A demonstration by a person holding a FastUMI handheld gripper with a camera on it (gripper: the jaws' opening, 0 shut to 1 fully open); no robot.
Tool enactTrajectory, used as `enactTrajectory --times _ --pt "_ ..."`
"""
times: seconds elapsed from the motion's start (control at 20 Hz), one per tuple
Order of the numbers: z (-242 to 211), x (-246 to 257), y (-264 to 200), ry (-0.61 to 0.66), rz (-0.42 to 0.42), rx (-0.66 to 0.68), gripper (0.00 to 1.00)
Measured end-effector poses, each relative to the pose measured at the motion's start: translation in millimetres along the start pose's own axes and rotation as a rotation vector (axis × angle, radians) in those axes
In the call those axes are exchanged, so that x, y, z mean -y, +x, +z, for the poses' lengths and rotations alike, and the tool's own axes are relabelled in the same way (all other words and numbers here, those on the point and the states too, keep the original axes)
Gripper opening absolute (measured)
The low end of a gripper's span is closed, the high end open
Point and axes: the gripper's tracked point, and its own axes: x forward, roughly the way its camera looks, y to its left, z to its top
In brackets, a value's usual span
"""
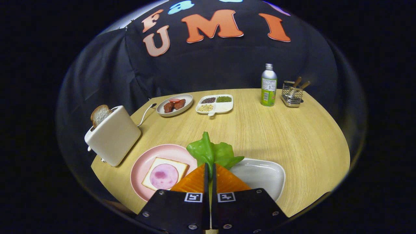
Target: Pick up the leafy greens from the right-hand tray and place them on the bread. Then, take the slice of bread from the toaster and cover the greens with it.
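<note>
My gripper (210, 169) is shut on the leafy greens (211, 151), a bright green leaf that sticks up past the fingertips, lifted above the table. Just right of the fingers lies the white tray (263, 174), its bed bare. Left of the fingers a pink plate (143, 162) carries a slice of bread (152, 170) topped with a round pink slice of ham (163, 176). Further left stands a cream toaster (113, 136) with a second slice of bread (99, 114) poking out of its slot.
At the table's far side sit a grey plate with sausage pieces (175, 105), a white divided dish of beans (215, 103), a green bottle (268, 86) and a wire caddy with utensils (292, 94). The toaster's cord (146, 113) trails toward the back.
</note>
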Motion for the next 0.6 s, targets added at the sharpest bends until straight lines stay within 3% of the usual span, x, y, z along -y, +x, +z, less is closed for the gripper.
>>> enactTrajectory --times 0.6 --pt "-10 -78 21 -0.119 0.142 -0.049 0.03"
